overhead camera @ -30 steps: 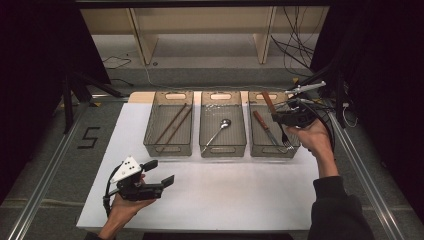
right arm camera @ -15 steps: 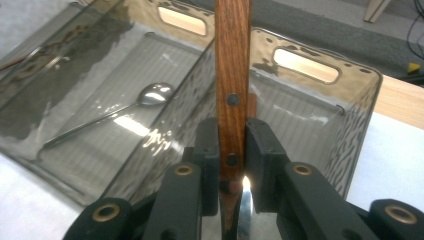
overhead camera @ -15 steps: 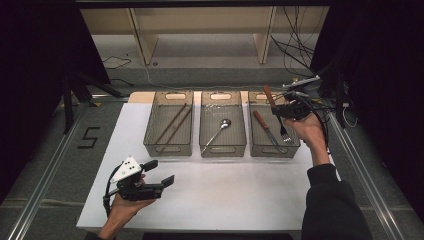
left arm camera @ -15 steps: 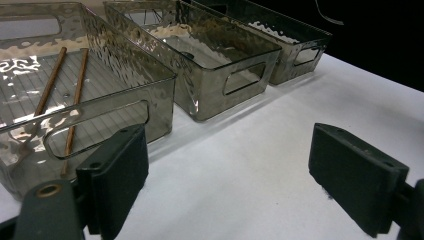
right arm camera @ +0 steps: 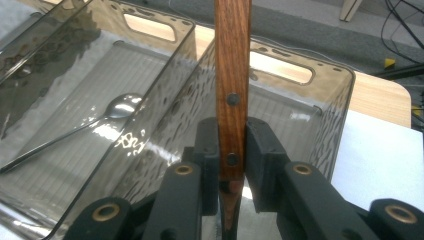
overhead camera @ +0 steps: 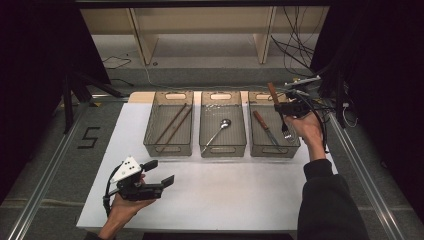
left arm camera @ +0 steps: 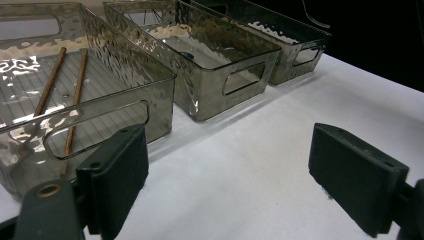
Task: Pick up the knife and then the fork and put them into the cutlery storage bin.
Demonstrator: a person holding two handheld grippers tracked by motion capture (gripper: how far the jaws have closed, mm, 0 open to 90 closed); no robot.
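dark room all around, with pale wooden shelf legs and a tangle of cables at the top of the high view, and a white table [overhead camera: 225, 195] filling the middle. three smoky clear bins sit in a row on it: the left bin [overhead camera: 169, 130] has chopsticks [overhead camera: 172, 123], the middle bin [overhead camera: 223, 129] has a spoon [overhead camera: 218, 131], and the right bin [overhead camera: 272, 131] has a knife [overhead camera: 264, 130] with a brown handle. the right tool [overhead camera: 283, 107] is over that right bin at the right of the frame, clamped on a wooden-handled fork [overhead camera: 280, 112], handle up toward the top of the frame, tines hanging down over the bin. the left tool [overhead camera: 159, 172] hangs low over the table at the lower left, holding nothing, jaws wide apart.

left gripper view: both black jaws stand far apart at the bottom corners with bare white table between them. the chopsticks bin is at the upper left, the other two run off toward the upper right.

right gripper view: jaws pinch the fork handle [right arm camera: 232, 95] dead centre, right around its lower rivet, and the handle runs straight up the frame. the spoon lies in its bin on the left.

my guess on handling: the fork is light and stiff, nothing fragile. polished wood could be a bit slick, and the metal end probably makes it want to swing, so a grip on the flat sides of the handle like this seems right. the bin walls look thin and light, so a bump might shove one across the smooth table.
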